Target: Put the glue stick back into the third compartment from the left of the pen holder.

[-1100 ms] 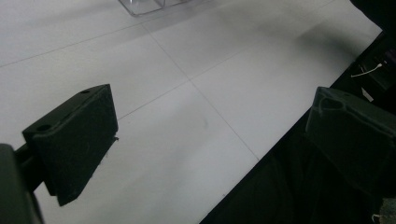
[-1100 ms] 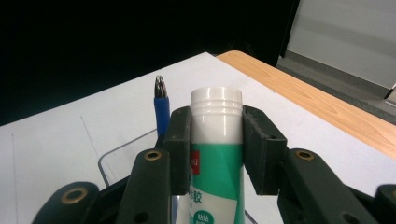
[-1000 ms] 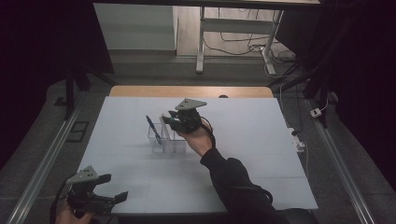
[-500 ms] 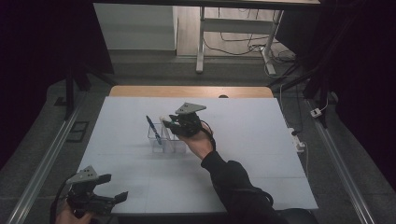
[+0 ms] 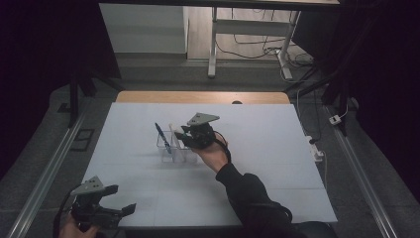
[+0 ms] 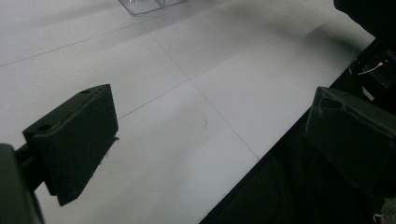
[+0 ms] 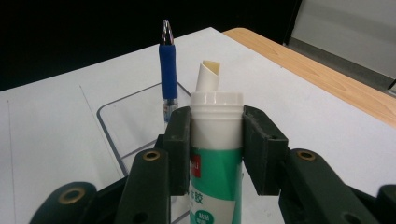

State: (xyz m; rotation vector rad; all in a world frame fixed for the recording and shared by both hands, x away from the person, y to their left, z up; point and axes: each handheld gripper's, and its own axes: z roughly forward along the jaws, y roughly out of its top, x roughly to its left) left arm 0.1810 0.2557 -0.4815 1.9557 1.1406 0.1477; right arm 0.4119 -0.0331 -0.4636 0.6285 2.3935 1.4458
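At frame centre, the right gripper (image 7: 217,154) pinches a glue stick (image 7: 215,158) (beside a blue pen (image 7: 167,77)); lower left, the left gripper (image 6: 210,140) gapes.

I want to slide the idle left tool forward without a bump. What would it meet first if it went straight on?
Probably the clear holder far ahead; the left tool points open across bare white table toward it, though depth is unclear.

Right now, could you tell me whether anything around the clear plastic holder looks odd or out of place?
One thing: the white-and-green glue stick clamped in the right gripper has no cap, and its pale glue is wound well out, slanted at the tip. The blue pen leans in the clear plastic holder.
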